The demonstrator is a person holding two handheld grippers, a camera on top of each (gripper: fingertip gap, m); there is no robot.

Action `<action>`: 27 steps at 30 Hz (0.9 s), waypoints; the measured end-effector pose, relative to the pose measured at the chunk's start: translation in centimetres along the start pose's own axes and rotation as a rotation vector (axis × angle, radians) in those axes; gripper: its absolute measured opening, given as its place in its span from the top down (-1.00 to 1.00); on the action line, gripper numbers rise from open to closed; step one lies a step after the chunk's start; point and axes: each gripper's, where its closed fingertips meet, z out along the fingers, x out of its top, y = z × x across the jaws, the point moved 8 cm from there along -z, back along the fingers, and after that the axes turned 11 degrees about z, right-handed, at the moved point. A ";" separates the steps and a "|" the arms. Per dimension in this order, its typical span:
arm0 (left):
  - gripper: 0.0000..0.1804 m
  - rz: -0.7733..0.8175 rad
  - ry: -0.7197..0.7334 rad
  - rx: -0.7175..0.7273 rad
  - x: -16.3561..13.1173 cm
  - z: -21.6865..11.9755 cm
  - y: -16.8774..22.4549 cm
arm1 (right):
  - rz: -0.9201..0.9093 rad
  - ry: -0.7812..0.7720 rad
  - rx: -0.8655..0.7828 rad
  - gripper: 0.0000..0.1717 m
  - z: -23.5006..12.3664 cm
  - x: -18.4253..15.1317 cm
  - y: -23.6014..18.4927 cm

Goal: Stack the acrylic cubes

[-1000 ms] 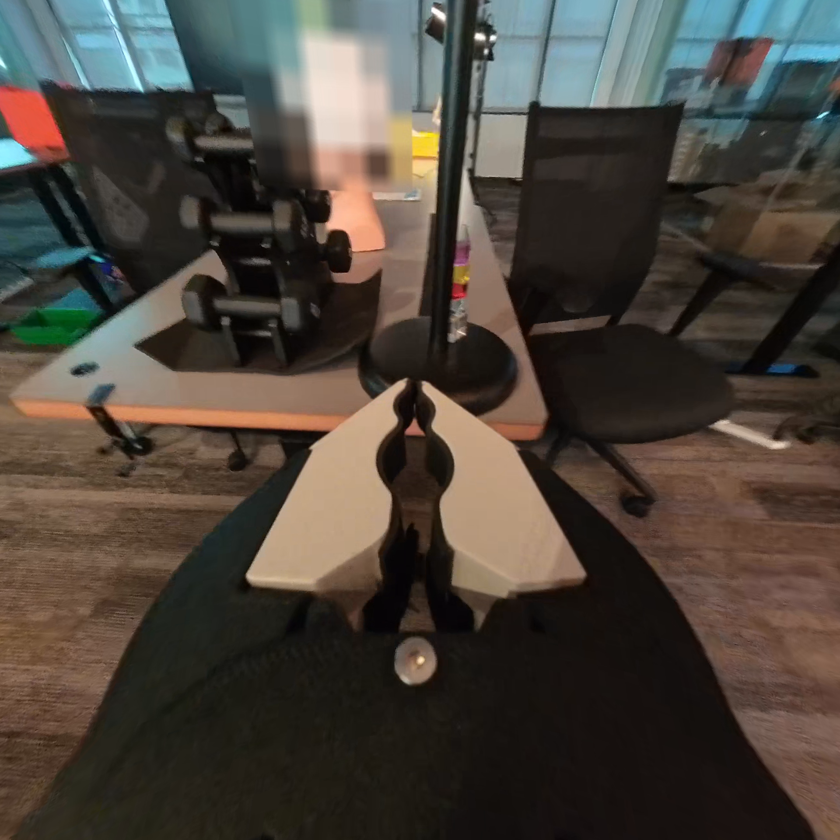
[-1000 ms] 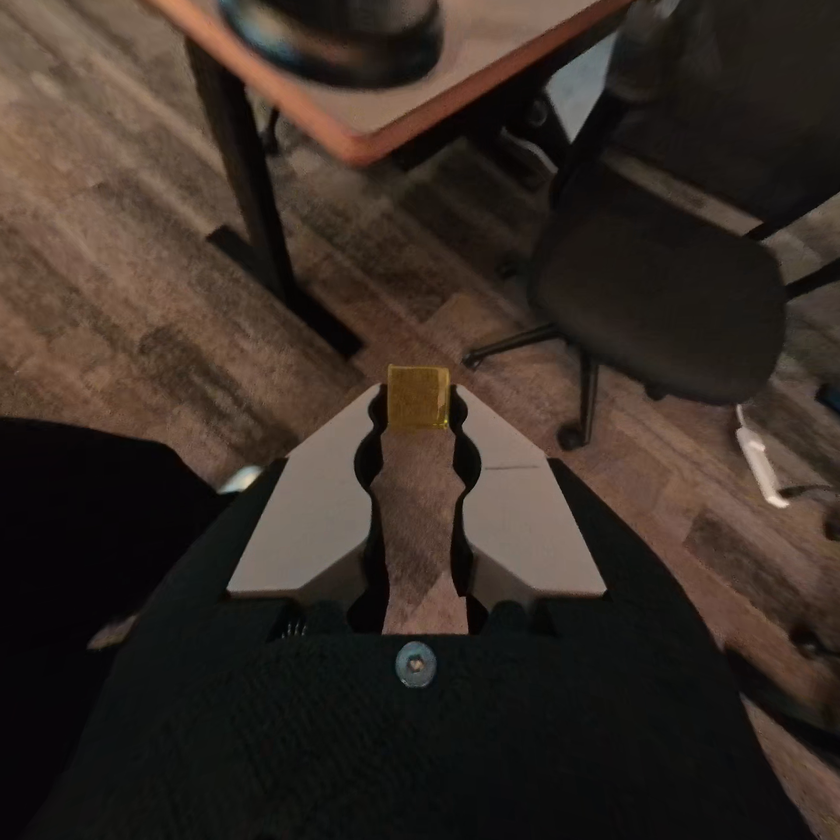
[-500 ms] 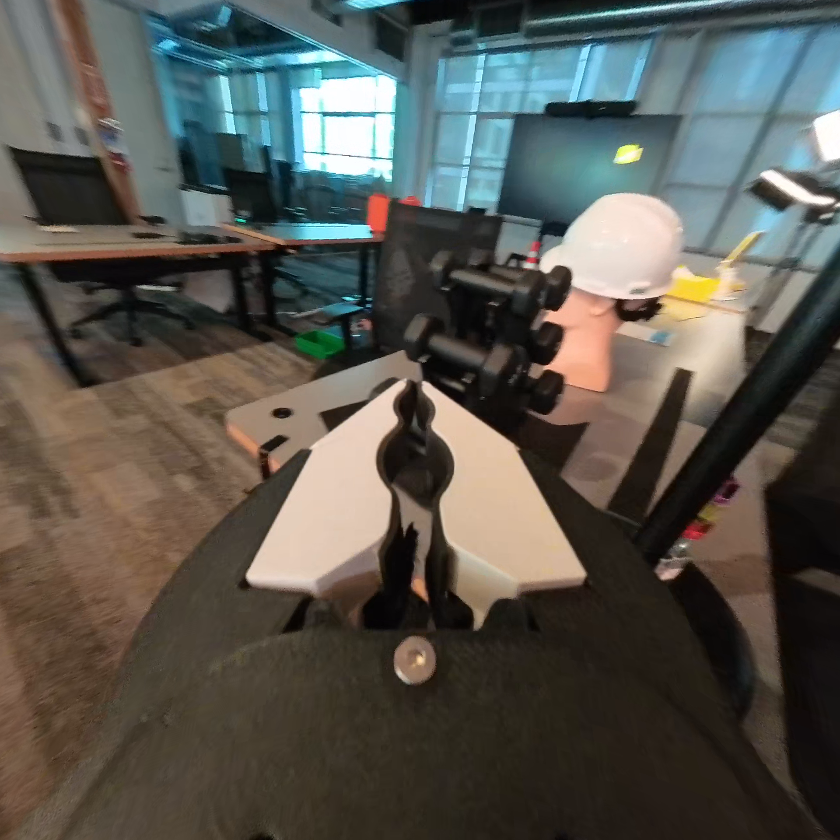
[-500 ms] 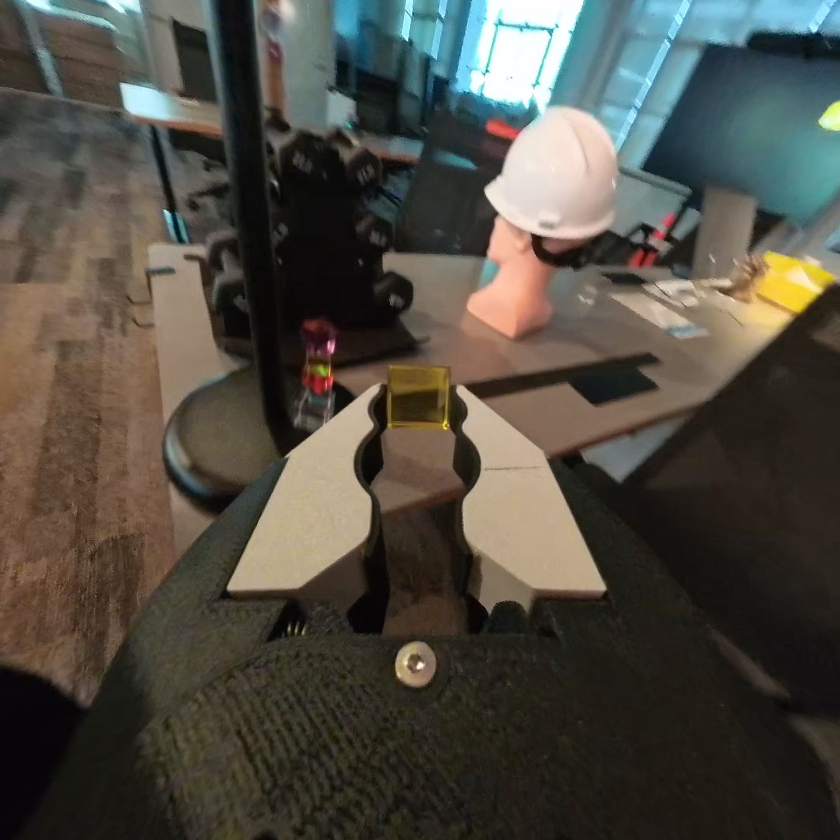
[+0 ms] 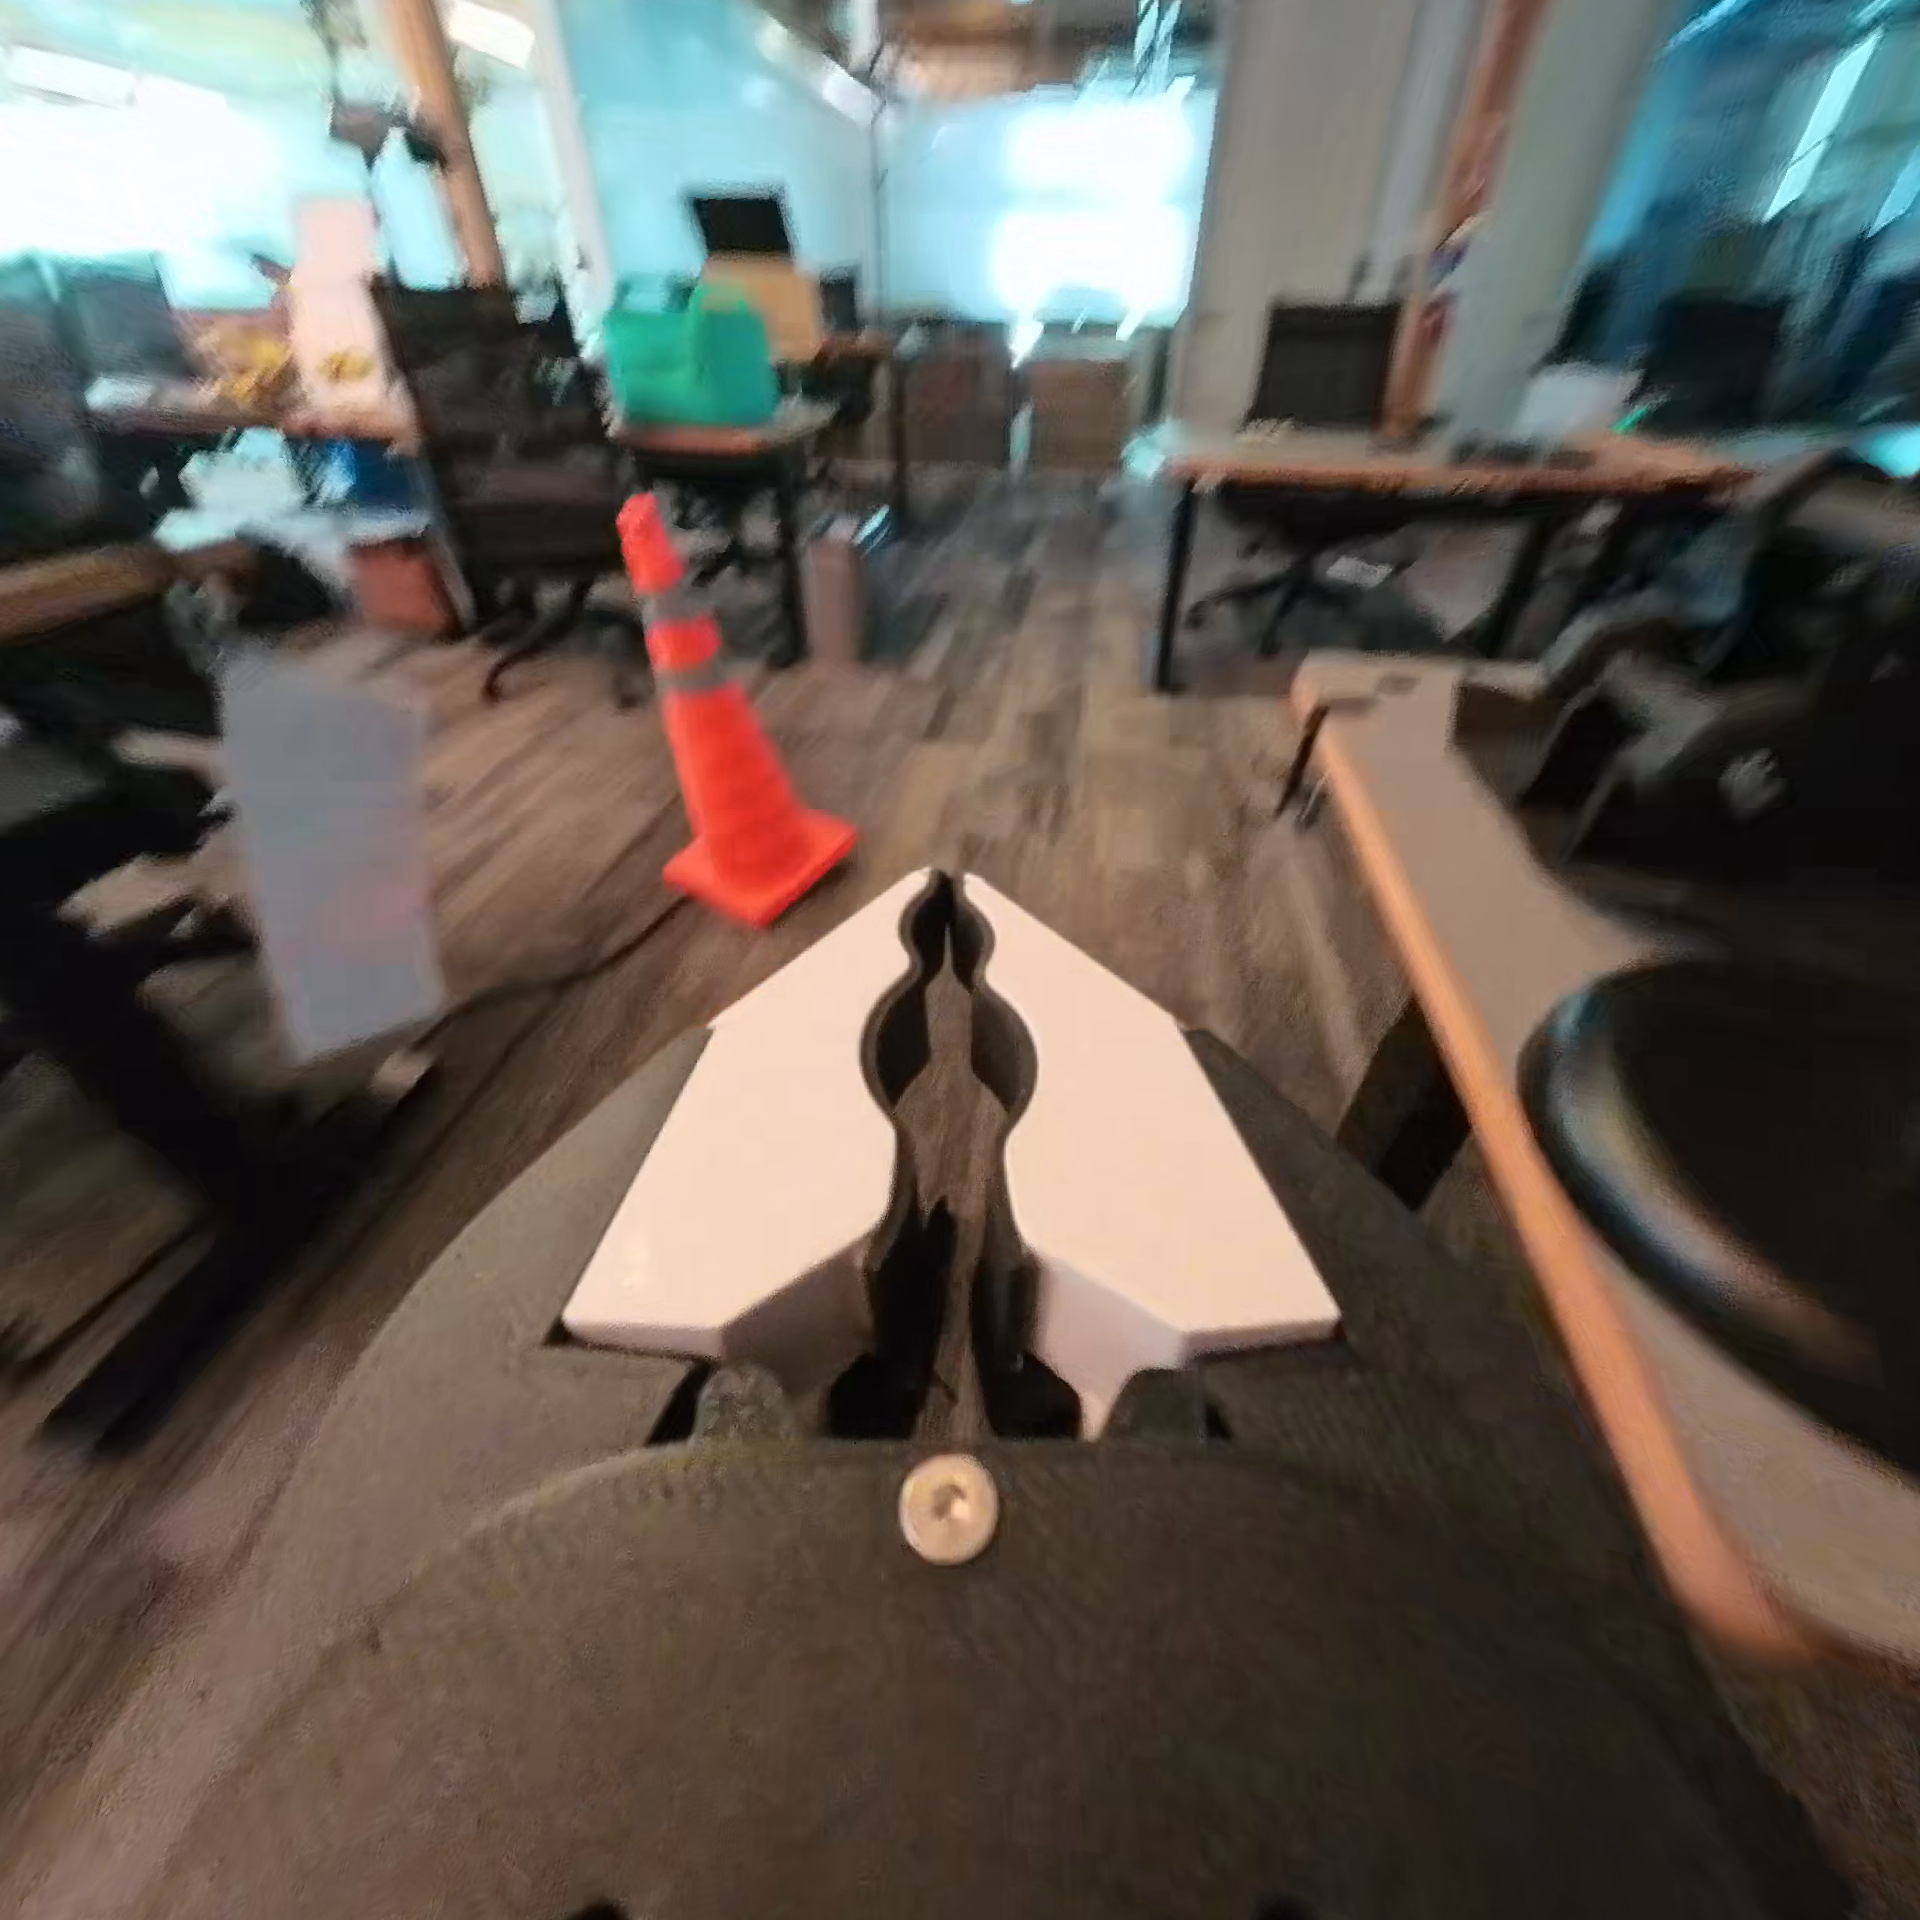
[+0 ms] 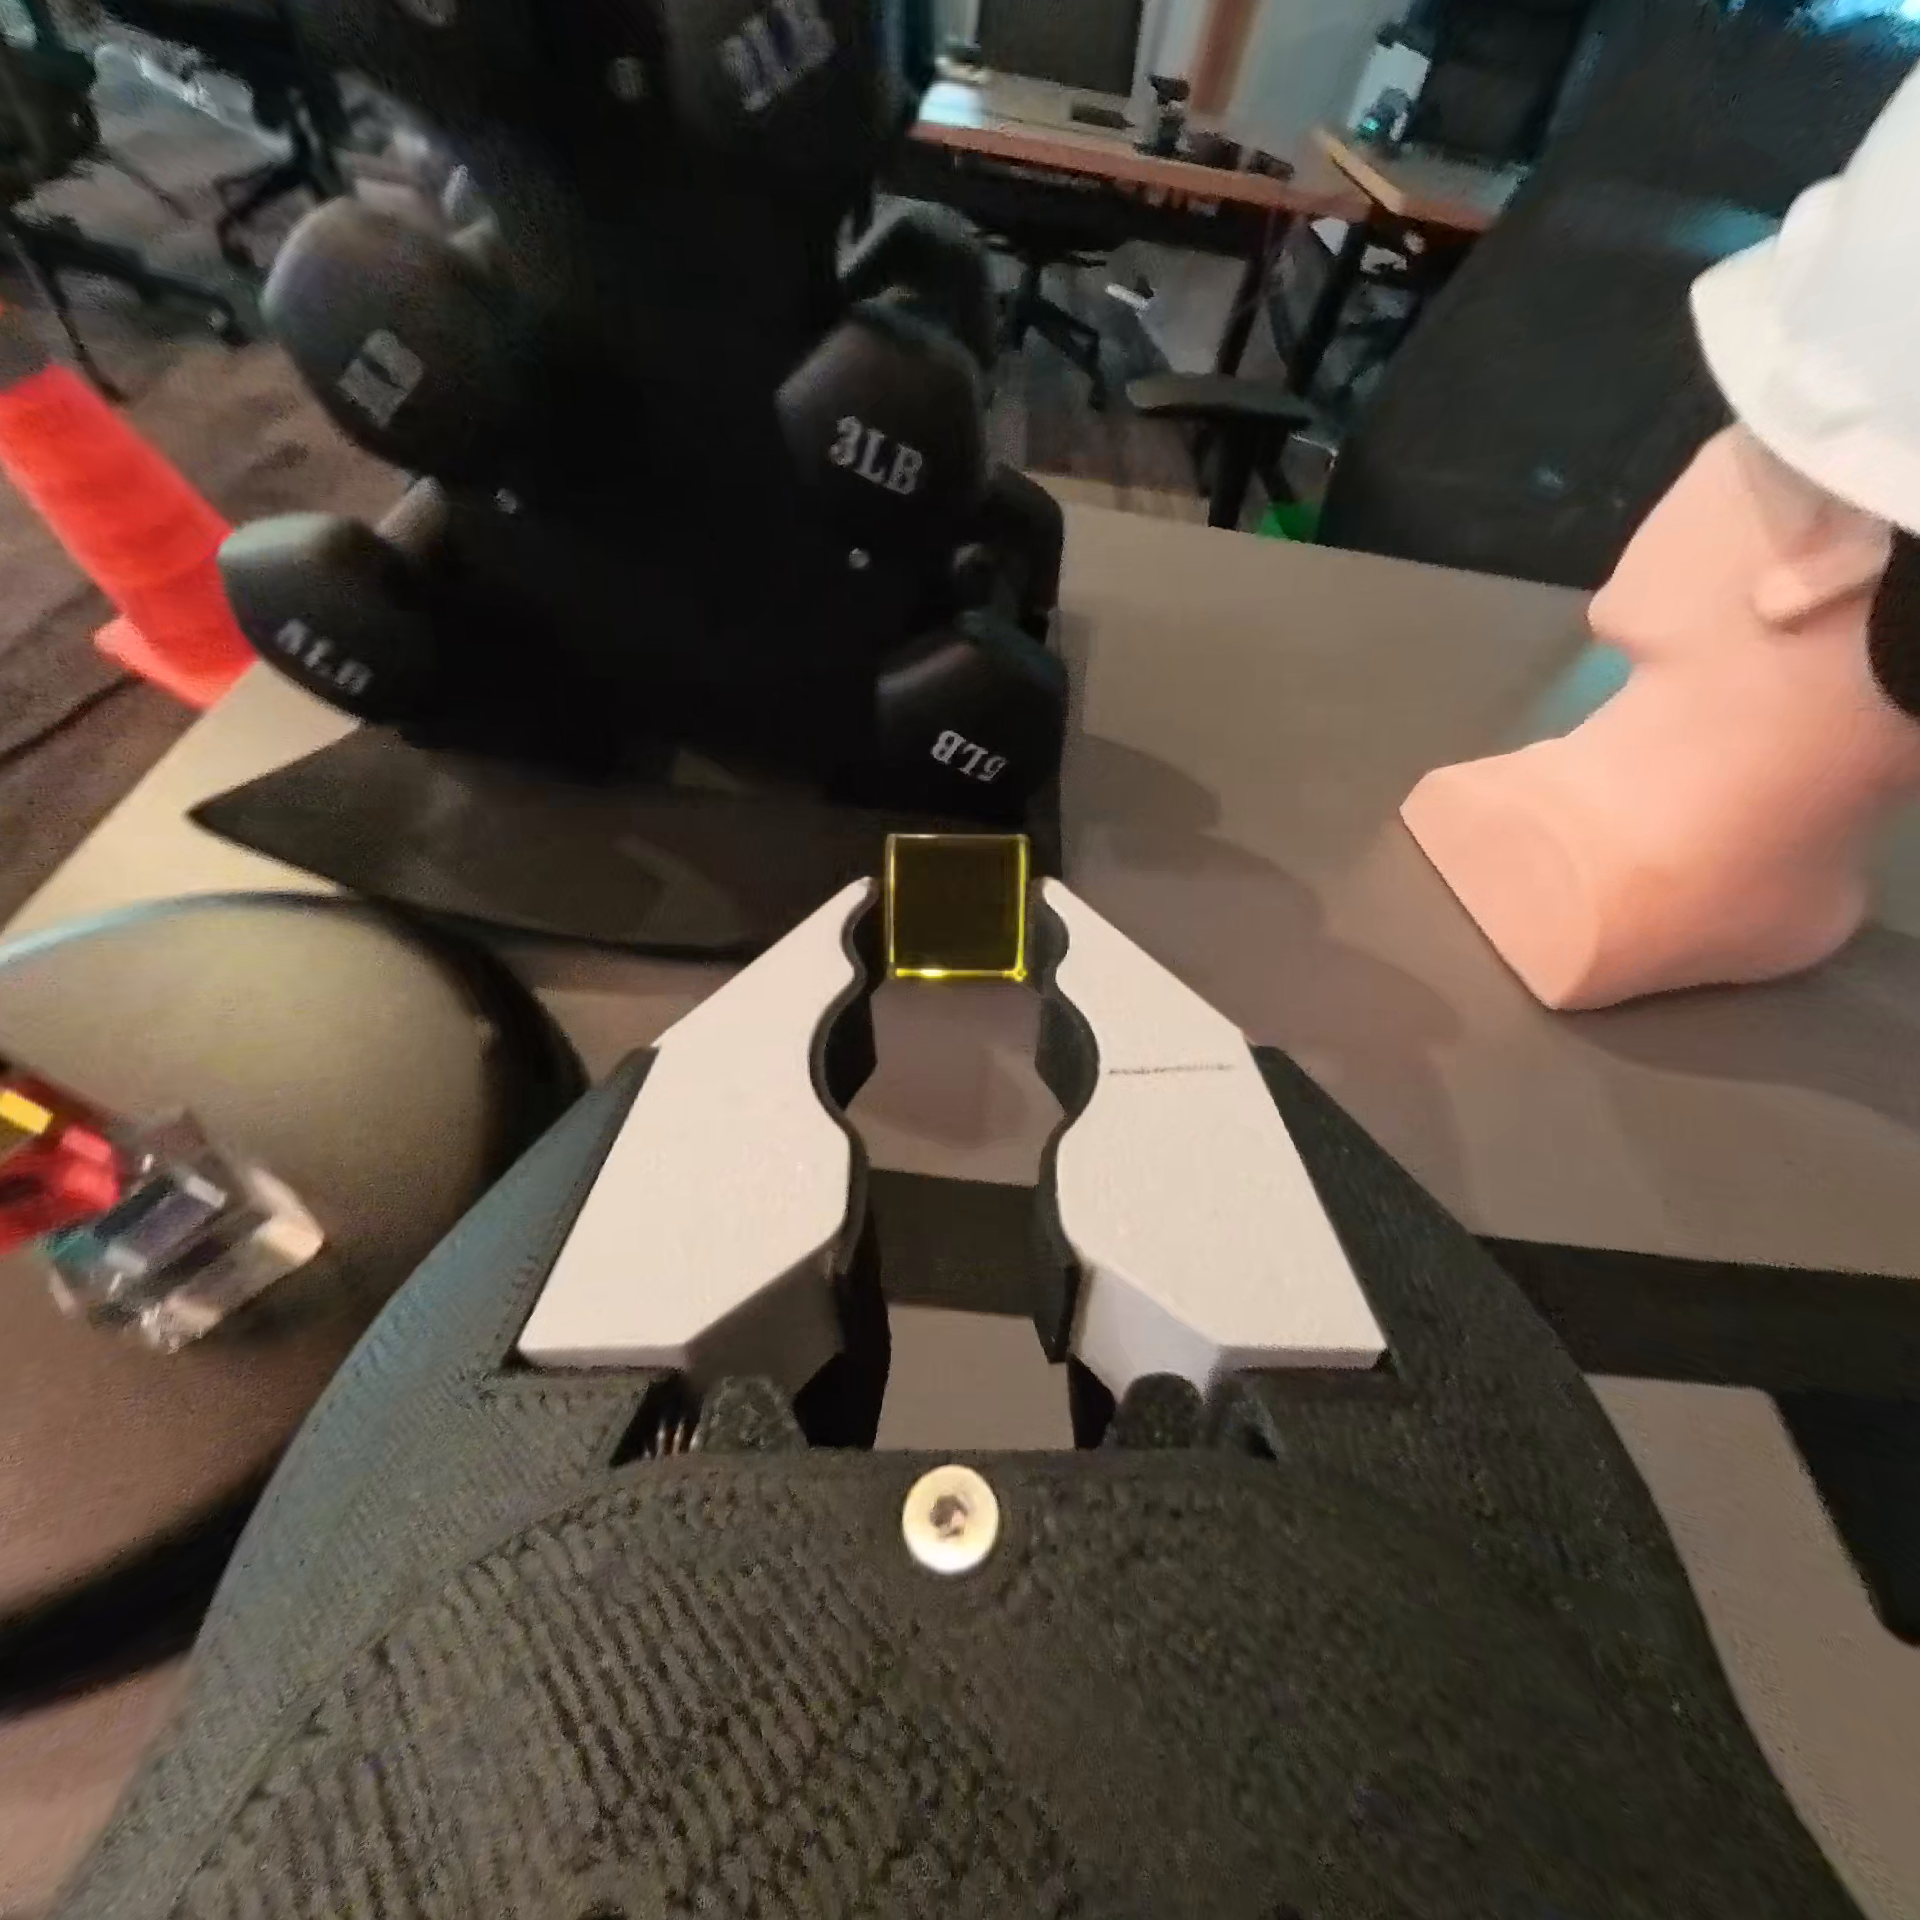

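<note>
The right hand-held gripper [image 6: 958,914] pinches a small translucent yellow cube [image 6: 957,906] between its fingertips, above the grey desk [image 6: 1299,831] just before a black dumbbell rack [image 6: 665,436]. The left hand-held gripper [image 5: 948,883] is closed on nothing, over wood-look floor [image 5: 1039,748] near an orange traffic cone [image 5: 738,769].

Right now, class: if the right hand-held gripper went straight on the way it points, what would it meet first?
Probably the dumbbell rack: its lowest dumbbell sits just beyond the yellow cube clamped in the right hand-held gripper. Depth is uncertain.
</note>
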 end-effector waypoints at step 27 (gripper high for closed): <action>1.00 0.070 0.002 0.424 -15.5 -33.4 25.0 | -0.134 0.419 1.061 0.71 -2.7 -1.3 3.4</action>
